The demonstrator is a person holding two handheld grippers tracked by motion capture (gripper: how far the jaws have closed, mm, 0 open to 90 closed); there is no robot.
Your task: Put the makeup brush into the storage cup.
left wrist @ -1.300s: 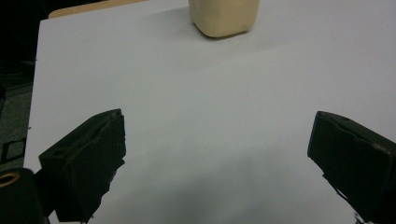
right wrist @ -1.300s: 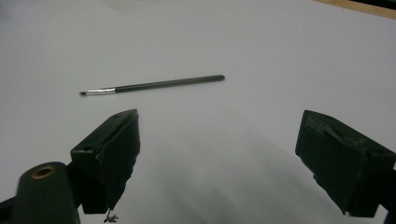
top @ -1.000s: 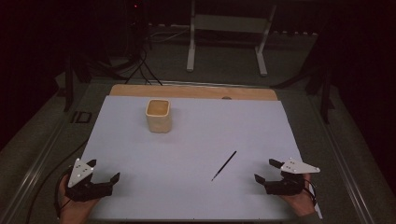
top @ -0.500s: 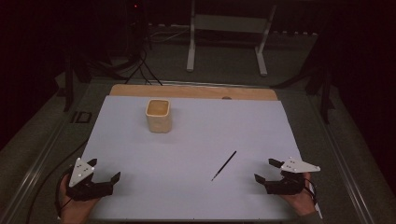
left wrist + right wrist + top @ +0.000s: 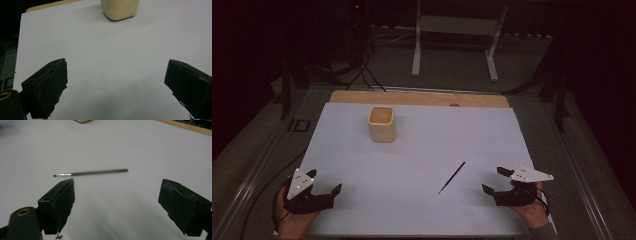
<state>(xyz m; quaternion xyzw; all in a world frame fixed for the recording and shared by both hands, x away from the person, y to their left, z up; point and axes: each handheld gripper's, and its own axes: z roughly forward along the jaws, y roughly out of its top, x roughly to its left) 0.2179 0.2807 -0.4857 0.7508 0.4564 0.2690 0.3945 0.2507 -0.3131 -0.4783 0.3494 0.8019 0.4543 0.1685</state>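
Thin paintbrush [image 5: 451, 177] lies flat on white sheet [image 5: 422, 150], ahead and to inner side of right gripper [image 5: 496, 181] — near, not touching. Right gripper view: brush [image 5: 91, 172] lies crosswise just beyond jaws, bristle tip past left jaw. Right gripper clearly nearer; jaws wide apart, empty. Left gripper [image 5: 324, 181] well apart from brush, also spread, empty — cream cup [image 5: 381, 123] straight ahead of it, far off.

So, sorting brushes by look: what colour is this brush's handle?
Dark grey, nearly black, on the brush, with a silvery ferrule near the tip; the right gripper view shows it best.
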